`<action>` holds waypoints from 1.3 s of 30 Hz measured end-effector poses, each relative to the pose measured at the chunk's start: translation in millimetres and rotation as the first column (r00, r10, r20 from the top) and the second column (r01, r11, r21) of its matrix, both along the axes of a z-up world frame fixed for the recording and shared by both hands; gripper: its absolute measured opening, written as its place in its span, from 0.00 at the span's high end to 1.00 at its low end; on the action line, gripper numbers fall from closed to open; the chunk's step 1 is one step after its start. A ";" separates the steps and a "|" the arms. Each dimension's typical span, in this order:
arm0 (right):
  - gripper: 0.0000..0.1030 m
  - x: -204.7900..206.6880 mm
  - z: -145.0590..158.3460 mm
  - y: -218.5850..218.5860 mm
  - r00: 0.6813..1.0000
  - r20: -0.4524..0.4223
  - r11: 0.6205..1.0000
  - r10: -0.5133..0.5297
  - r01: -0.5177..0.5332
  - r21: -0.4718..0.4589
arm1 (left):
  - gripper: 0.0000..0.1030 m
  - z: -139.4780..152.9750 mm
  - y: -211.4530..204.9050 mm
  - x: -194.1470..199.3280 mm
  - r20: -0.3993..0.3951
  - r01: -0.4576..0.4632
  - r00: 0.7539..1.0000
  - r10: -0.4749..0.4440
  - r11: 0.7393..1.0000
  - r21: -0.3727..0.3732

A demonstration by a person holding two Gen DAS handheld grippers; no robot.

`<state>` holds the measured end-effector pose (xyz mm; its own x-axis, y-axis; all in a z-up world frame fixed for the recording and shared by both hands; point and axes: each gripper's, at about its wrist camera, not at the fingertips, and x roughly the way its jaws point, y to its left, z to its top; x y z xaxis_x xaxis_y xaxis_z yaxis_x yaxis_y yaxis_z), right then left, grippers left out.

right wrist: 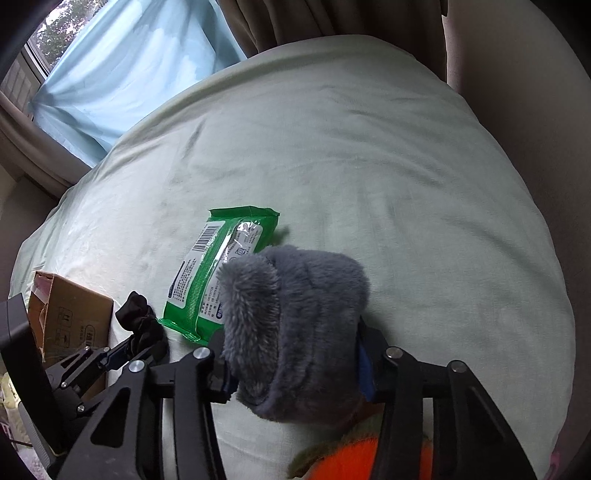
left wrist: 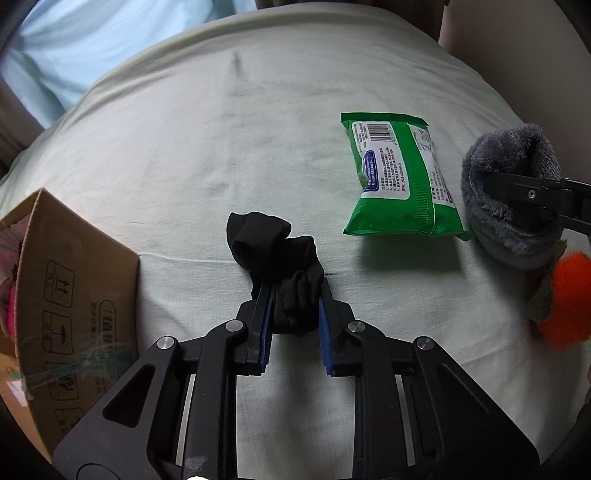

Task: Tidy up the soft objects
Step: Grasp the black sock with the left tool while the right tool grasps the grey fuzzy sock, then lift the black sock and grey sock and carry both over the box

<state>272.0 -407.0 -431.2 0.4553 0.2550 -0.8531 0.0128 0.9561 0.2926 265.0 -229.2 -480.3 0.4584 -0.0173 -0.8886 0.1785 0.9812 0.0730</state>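
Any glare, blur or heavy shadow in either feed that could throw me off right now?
Left wrist: sharp and evenly lit; the green wipes pack casts a soft shadow on the sheet, fisheye bends the bed edges. Right wrist: glare streak on the pack's film, bright window upper left, orange plush blurry at the bottom.

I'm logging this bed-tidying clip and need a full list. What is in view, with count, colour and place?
black sock bundle: 1, black, on the sheet, gripped at its near end by the left tool
grey fuzzy item: 1, grey, between the right tool's fingers
wipes pack: 1, green, on the sheet between the two
cardboard box: 1, brown, left edge
orange plush: 1, orange, under the grey item
bed sheet: 1, pale green
curtain: 1, light blue, behind the bed
left tool: black, blue pads
right tool: black
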 end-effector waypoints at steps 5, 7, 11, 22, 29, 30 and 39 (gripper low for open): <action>0.58 -6.0 21.4 1.0 0.999 0.016 0.999 -0.031 0.030 0.022 | 0.83 23.4 3.6 -4.1 0.024 -0.001 1.000 0.001 1.000 -0.011; 0.58 -9.2 37.6 2.8 0.999 0.030 0.999 -0.043 0.042 0.030 | 0.83 38.5 2.5 -4.4 0.032 -0.006 0.999 0.007 1.000 -0.019; 0.58 -19.4 82.8 5.5 0.996 0.072 0.998 -0.057 0.055 0.035 | 0.83 85.4 2.5 -9.3 0.075 -0.025 0.997 0.029 0.998 -0.059; 0.58 -54.3 227.9 46.3 0.982 0.187 1.000 -0.028 0.029 -0.006 | 0.83 231.5 31.0 -38.3 0.169 -0.038 0.983 0.065 0.986 -0.159; 0.58 -72.1 284.8 108.8 0.972 0.234 1.000 0.014 -0.014 0.000 | 0.83 292.5 90.4 -60.7 0.199 -0.061 0.975 0.100 0.980 -0.192; 0.58 -74.9 289.8 119.6 0.972 0.235 1.000 0.018 -0.019 0.001 | 0.83 297.7 102.1 -62.9 0.201 -0.065 0.974 0.106 0.978 -0.197; 0.58 -73.9 289.7 228.5 0.983 0.182 1.000 0.021 -0.020 -0.007 | 0.83 304.4 228.3 -66.7 0.165 -0.121 0.975 0.150 0.977 -0.178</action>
<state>198.1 -178.5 -141.5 0.5975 0.2617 -0.7580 -0.0595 0.9571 0.2836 198.3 -0.9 -175.9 0.6158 -0.0847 -0.7834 0.0420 0.9963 -0.0747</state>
